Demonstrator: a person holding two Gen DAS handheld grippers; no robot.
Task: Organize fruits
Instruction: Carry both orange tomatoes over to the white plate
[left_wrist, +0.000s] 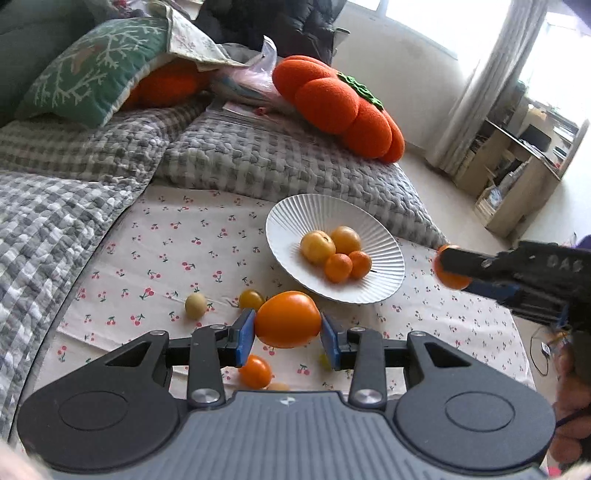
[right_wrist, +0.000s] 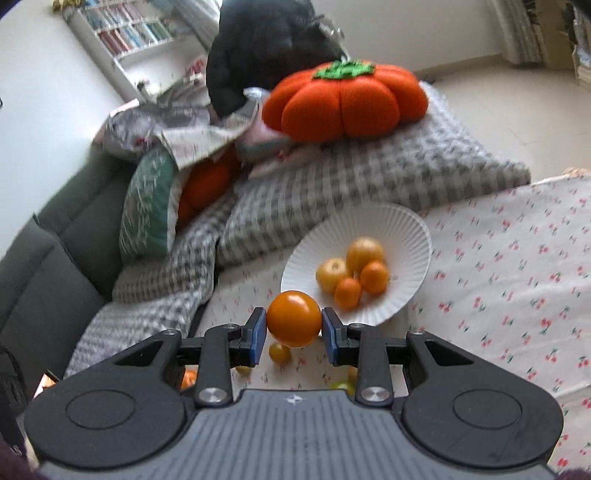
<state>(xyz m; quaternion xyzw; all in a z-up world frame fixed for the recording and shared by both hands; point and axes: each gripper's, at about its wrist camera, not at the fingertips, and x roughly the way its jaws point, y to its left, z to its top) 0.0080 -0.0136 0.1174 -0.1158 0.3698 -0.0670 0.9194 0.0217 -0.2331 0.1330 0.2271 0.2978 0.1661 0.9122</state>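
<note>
My left gripper (left_wrist: 287, 332) is shut on a large orange tomato (left_wrist: 288, 319), held above the cherry-print cloth in front of the white ribbed plate (left_wrist: 291, 218). The plate holds several yellow and orange fruits (left_wrist: 334, 251). My right gripper (right_wrist: 294, 328) is shut on a round orange fruit (right_wrist: 294, 318), held near the plate's (right_wrist: 410, 229) front left rim. In the left wrist view the right gripper (left_wrist: 454, 267) shows at the right with its fruit (left_wrist: 451, 279). Small loose fruits (left_wrist: 195, 305) (left_wrist: 251, 299) (left_wrist: 255, 371) lie on the cloth.
An orange pumpkin cushion (left_wrist: 340, 107) and a green patterned pillow (left_wrist: 92, 70) lie on the grey checked blanket (left_wrist: 258, 155) behind the plate. A dark coat (right_wrist: 266, 48) sits farther back. Wooden shelves (left_wrist: 517, 162) stand at the right.
</note>
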